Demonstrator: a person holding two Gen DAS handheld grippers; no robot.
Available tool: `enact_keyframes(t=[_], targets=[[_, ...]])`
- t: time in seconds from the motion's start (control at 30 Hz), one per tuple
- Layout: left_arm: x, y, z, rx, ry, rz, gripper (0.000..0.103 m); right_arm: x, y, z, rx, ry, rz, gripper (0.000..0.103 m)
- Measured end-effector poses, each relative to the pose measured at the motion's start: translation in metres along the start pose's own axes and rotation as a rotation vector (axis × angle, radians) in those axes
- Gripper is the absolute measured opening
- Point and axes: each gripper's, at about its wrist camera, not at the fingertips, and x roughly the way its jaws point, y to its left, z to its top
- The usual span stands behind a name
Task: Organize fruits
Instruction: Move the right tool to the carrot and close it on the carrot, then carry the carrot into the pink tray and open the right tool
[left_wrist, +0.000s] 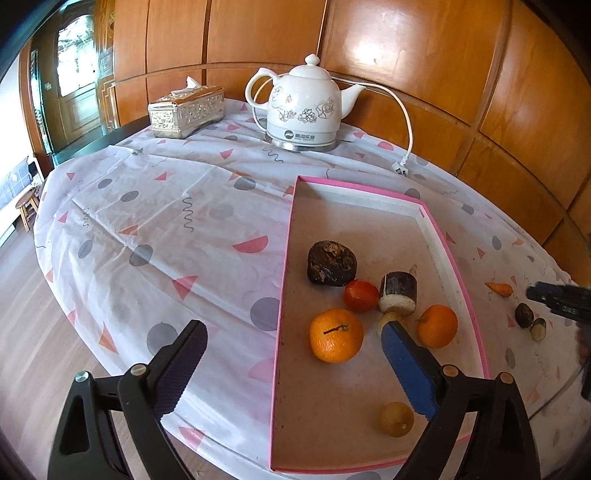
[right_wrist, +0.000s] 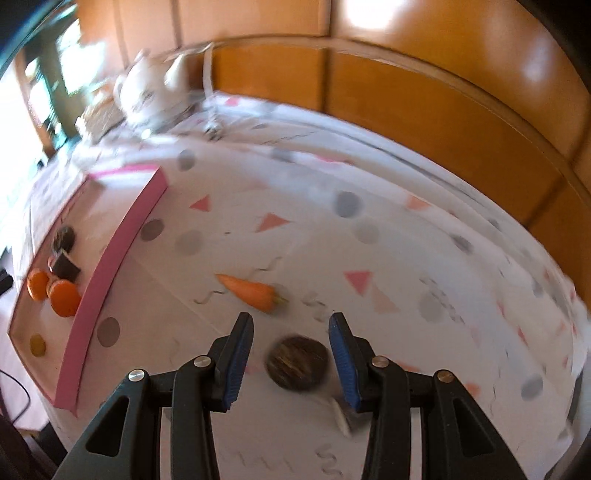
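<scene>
A pink-rimmed tray (left_wrist: 463, 280) holds a dark brown fruit (left_wrist: 330, 263), a tomato (left_wrist: 361, 295), two oranges (left_wrist: 335, 334) (left_wrist: 437, 325), a cut dark piece (left_wrist: 398, 294) and a small yellow fruit (left_wrist: 397, 419). My left gripper (left_wrist: 295, 334) is open and empty over the tray's near left part. My right gripper (right_wrist: 291, 328) is open, its fingers on either side of a dark round fruit (right_wrist: 297, 362) on the cloth, not touching it. A carrot (right_wrist: 251, 291) lies just beyond it. The tray also shows in the right wrist view (right_wrist: 110, 254).
A white kettle (left_wrist: 303, 107) with cord and plug (left_wrist: 399, 168) and a silver tissue box (left_wrist: 186, 110) stand at the table's back. A small cut piece (left_wrist: 538, 328) lies beside the dark fruit (left_wrist: 524, 314). The right wrist view is blurred.
</scene>
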Motion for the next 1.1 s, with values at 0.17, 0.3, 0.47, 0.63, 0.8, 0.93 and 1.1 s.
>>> enact_keyframes(t=[0.17, 0.3, 0.47, 0.63, 0.8, 0.93, 1.1], targets=[[-0.001, -0.001, -0.001, 0.011, 0.001, 0.015, 0.097, 0.029, 0.024, 0.013, -0.116, 0.066, -0.043, 0.043], [-0.006, -0.001, -0.002, 0.019, -0.029, 0.025, 0.097, 0.052, 0.031, 0.018, -0.145, 0.118, -0.050, 0.043], [-0.011, 0.000, -0.001, 0.015, -0.062, 0.055, 0.103, 0.058, 0.030, 0.017, -0.128, 0.121, -0.029, 0.033], [-0.016, -0.003, -0.002, 0.027, -0.079, 0.068, 0.103, 0.056, 0.031, 0.010, -0.117, 0.107, -0.042, 0.024], [-0.017, -0.006, -0.006, 0.038, -0.079, 0.087, 0.103, 0.054, 0.038, 0.009, -0.093, 0.101, -0.052, 0.024], [-0.018, -0.007, -0.008, 0.044, -0.077, 0.085, 0.103, 0.045, 0.051, 0.001, -0.096, 0.086, -0.025, 0.024], [-0.022, -0.008, -0.010, 0.046, -0.089, 0.087, 0.103, 0.029, 0.066, -0.006, -0.081, 0.043, 0.034, 0.023]])
